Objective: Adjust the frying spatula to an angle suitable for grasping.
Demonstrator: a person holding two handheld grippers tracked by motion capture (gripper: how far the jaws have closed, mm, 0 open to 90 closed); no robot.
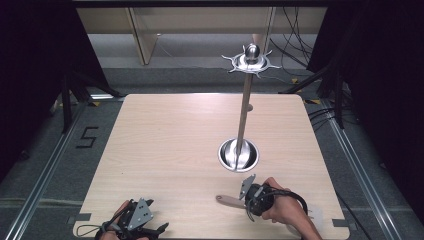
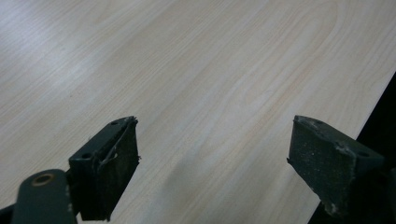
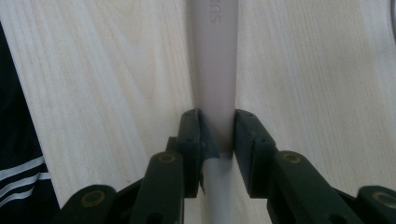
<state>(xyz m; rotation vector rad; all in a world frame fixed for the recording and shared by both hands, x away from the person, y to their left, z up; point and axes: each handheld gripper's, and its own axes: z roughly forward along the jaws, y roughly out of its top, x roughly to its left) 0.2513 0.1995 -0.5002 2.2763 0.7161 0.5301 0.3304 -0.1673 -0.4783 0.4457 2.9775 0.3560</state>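
A pale beige utensil handle lies flat on the wooden table near its front edge, pointing left. My right gripper is shut on it from the right; in the right gripper view both pads press the sides of the handle, which runs straight ahead between them. What is on the handle's other end is hidden under the gripper. My left gripper rests at the front left of the table, open, and its jaws stand wide apart over bare wood.
A metal stand rises just beyond the right gripper: a round shiny base, a thin pole and a star-shaped top with hooks. The table's front edge runs close under both hands. Dark curtains and cables surround the table.
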